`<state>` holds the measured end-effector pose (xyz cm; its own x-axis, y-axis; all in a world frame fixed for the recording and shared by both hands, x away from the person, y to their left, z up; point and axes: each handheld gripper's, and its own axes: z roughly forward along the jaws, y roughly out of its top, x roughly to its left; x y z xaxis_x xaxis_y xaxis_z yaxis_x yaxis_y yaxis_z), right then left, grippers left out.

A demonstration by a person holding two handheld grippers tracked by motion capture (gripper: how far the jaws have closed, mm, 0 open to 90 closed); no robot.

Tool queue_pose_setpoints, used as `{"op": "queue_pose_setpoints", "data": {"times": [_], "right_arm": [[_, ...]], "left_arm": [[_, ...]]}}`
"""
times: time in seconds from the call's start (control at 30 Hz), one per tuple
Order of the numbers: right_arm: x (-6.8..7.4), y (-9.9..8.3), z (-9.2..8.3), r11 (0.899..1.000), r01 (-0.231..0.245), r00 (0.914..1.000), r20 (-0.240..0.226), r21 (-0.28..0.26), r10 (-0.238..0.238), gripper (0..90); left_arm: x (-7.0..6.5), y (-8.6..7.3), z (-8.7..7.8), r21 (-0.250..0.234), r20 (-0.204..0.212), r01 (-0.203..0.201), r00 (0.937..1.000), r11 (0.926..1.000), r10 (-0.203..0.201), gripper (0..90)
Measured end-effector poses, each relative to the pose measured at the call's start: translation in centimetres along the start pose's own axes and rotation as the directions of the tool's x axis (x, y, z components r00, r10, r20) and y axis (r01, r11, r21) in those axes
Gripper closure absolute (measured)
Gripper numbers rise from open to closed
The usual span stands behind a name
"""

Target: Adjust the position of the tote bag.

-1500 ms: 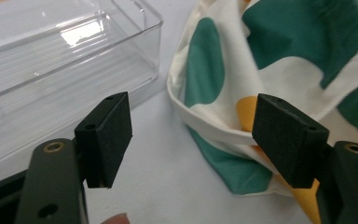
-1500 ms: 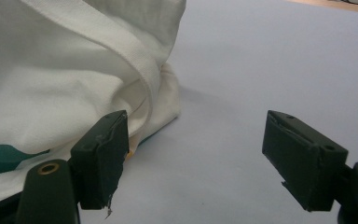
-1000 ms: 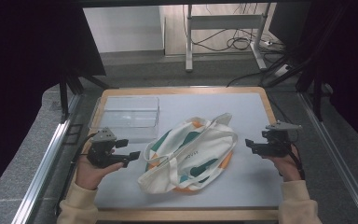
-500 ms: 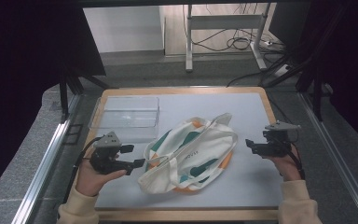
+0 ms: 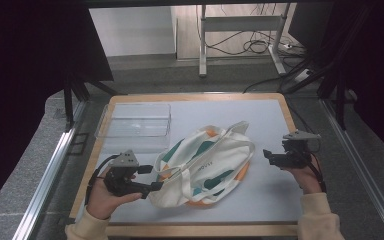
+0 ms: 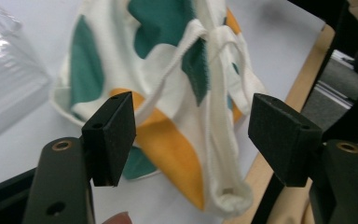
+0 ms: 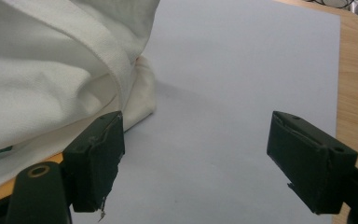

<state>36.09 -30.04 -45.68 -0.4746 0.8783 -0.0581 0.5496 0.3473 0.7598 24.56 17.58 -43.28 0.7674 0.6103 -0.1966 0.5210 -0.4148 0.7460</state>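
Note:
A white cloth tote bag (image 5: 207,162) with green and orange patches lies crumpled in the middle of the grey mat (image 5: 260,120), its handles looped on top. My left gripper (image 5: 152,178) is at the bag's near-left edge, open, its jaws pointing at the cloth. In the left gripper view the bag (image 6: 168,60) and a white handle lie just beyond the left gripper (image 6: 191,128), with nothing between the jaws. My right gripper (image 5: 269,157) hovers open just right of the bag. In the right gripper view the bag (image 7: 51,70) lies to the left of the right gripper (image 7: 196,158).
A clear plastic box (image 5: 135,120) stands at the back left of the mat, also visible as the clear box (image 6: 4,70) in the left gripper view. A wooden rim (image 5: 195,96) frames the table. Bare mat (image 7: 242,70) lies right of the bag.
My left gripper has moved toward the near edge and a little right, closing in on the bag's left side. The right gripper and the bag have stayed put.

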Motion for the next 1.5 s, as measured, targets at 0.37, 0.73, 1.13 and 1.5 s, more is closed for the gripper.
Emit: {"op": "queue_pose_setpoints", "data": {"times": [0.37, 0.73, 1.13, 1.5], "right_arm": [[0.0, -0.1, 0.2, 1.0, -0.007, 1.0, 0.006, 0.012, 0.007, 18.8], [-0.1, -0.2, 0.4, 1.0, 0.001, 1.0, 0.002, 0.02, -0.001, 18.8], [0.4, 0.8, -0.7, 0.998, 0.056, 0.9957, -0.071, -0.041, -0.059, 21.3], [0.9, 3.2, -0.1, 0.987, 0.154, 0.9806, -0.116, -0.041, -0.158, 21.5]], "left_arm": [[-0.9, -0.3, 2.8, 0.121, 0.004, -0.034, 0.9994, 0.992, 0.034, 59.0], [-0.1, -0.6, 3.2, 0.146, 0.044, -0.026, 0.9988, 0.9889, 0.02, 84.7], [0.1, -0.7, 3.3, 0.144, 0.055, -0.015, 0.9985, 0.9895, 0.007, 84.6], [0.3, -0.7, 3.2, 0.148, 0.066, -0.026, 0.9977, 0.9886, 0.016, 84.6]]}}
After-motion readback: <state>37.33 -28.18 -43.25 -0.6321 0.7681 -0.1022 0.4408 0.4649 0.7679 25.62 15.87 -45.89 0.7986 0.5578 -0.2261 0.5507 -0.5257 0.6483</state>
